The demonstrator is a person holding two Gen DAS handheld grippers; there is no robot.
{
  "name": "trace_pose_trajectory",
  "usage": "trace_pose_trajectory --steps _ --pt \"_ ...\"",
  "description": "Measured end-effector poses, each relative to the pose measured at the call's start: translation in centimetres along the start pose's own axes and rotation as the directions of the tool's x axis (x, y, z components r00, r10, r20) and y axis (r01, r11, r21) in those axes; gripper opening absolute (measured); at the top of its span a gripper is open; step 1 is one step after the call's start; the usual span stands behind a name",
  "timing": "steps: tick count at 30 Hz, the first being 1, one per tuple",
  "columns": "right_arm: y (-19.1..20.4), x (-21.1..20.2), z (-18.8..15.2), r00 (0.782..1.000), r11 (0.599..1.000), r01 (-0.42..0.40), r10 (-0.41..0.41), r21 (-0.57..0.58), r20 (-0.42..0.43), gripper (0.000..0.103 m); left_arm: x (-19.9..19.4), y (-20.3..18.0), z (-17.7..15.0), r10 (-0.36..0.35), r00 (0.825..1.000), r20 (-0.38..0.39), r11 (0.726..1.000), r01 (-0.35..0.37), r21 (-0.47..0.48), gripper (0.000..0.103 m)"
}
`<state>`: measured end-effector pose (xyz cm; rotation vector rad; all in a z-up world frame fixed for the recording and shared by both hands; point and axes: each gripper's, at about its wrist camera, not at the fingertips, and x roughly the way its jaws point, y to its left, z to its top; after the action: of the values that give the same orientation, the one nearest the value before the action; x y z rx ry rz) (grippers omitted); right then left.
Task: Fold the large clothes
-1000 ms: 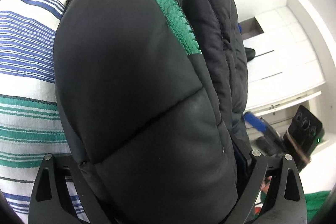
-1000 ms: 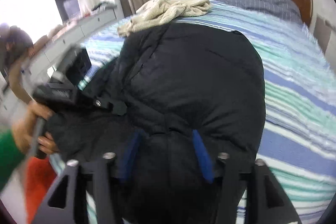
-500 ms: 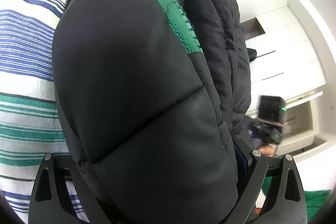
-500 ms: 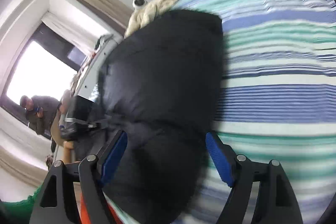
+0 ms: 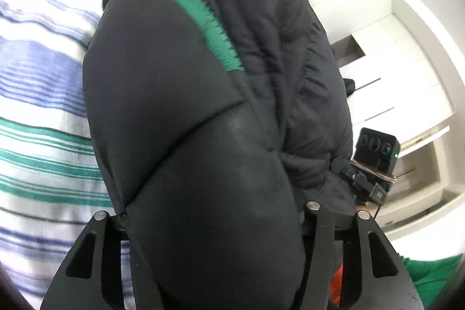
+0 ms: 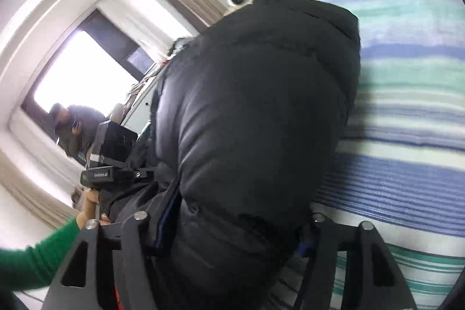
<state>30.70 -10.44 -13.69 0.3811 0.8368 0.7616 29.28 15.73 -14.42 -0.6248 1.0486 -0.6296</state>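
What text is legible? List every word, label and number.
White label on left gripper, fingers closing on the black jacket: too blurred to read.
Small label on right gripper, also closing on the jacket: too small to read.
Nothing else carries text.

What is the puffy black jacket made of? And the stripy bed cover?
The black jacket looks like smooth, slightly shiny synthetic fabric over soft padding: stitched seams part it into puffy sections. Its green zipper tape looks woven. The striped bed cover looks like matte woven cloth, perhaps cotton.
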Motion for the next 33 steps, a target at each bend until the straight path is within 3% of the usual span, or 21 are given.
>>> trace_pose_trajectory --steps 4,8,12,15,18,19,20,22,25,27,28,29,30,31,32,33 --pt "2.0 -2.6 2.0 0.996 0.998 -0.021 0.027 -0.064 0.085 0.061 -1.1 -3.3 1.6 -0.015 0.999 0.043 0.999 0.013 0.047 0.055" --pt "1.0 -4.5 5.7 0.987 0.994 -0.037 0.053 -0.102 0.153 0.061 -0.6 -6.9 6.1 -0.006 0.997 0.081 0.991 -0.005 0.131 0.055" --pt "-2.6 -4.0 9.7 0.982 0.996 -0.047 0.061 -0.077 0.179 0.061 3.3 -8.9 11.4 0.042 0.997 0.065 0.982 -0.053 0.180 0.057" --pt "-7.3 -2.4 12.0 0.989 0.999 -0.050 0.051 -0.015 0.139 0.061 7.7 -8.5 14.0 0.109 0.993 0.036 0.977 -0.113 0.182 0.060" --pt "-12.6 0.0 11.9 0.998 0.996 -0.011 0.005 0.087 0.068 0.061 13.1 -5.8 14.6 0.176 0.984 -0.037 0.977 -0.170 0.125 0.066" --pt "-14.3 0.7 11.7 0.999 0.991 0.006 -0.010 0.131 0.031 0.064 14.3 -4.9 14.3 0.191 0.980 -0.056 0.977 -0.184 0.107 0.079" --pt "-15.9 1.6 10.9 1.000 0.983 0.028 -0.026 0.182 -0.012 0.071 14.9 -4.0 13.7 0.167 0.985 -0.043 0.983 -0.164 0.077 0.084" --pt "-17.9 1.6 9.3 1.000 0.961 -0.008 0.006 0.275 0.008 0.080 14.5 -3.8 12.7 0.123 0.992 -0.013 0.991 -0.122 0.059 0.089" --pt "-16.4 -0.1 8.2 0.998 0.960 0.048 -0.057 0.275 0.025 0.082 12.2 -5.6 10.7 0.181 0.983 0.044 0.974 -0.185 0.129 0.089" --pt "-14.3 -1.5 7.8 0.986 0.961 0.163 -0.169 0.223 0.008 0.083 9.9 -7.8 8.4 0.292 0.950 0.111 0.928 -0.310 0.209 0.090" --pt "-12.5 -2.6 7.6 0.964 0.951 0.261 -0.266 0.167 0.005 0.086 9.2 -9.0 7.3 0.350 0.925 0.149 0.894 -0.377 0.241 0.094" --pt "-11.4 -3.3 7.5 0.948 0.940 0.315 -0.319 0.132 0.008 0.092 8.3 -10.5 6.0 0.417 0.885 0.207 0.845 -0.461 0.270 0.097" --pt "-9.7 -4.0 7.1 0.917 0.914 0.397 -0.399 0.086 0.010 0.096 7.2 -12.2 4.2 0.487 0.824 0.289 0.777 -0.560 0.288 0.101" --pt "-7.3 -4.8 6.5 0.870 0.870 0.492 -0.493 0.044 0.019 0.099 6.6 -12.9 3.3 0.516 0.786 0.341 0.736 -0.610 0.292 0.102" --pt "-6.4 -5.5 6.0 0.845 0.845 0.534 -0.534 0.023 0.029 0.099 6.0 -14.1 2.2 0.542 0.746 0.387 0.698 -0.656 0.288 0.102" --pt "-4.3 -6.1 5.3 0.795 0.796 0.606 -0.605 -0.011 0.043 0.099 5.6 -15.1 1.5 0.564 0.711 0.420 0.670 -0.691 0.271 0.102"
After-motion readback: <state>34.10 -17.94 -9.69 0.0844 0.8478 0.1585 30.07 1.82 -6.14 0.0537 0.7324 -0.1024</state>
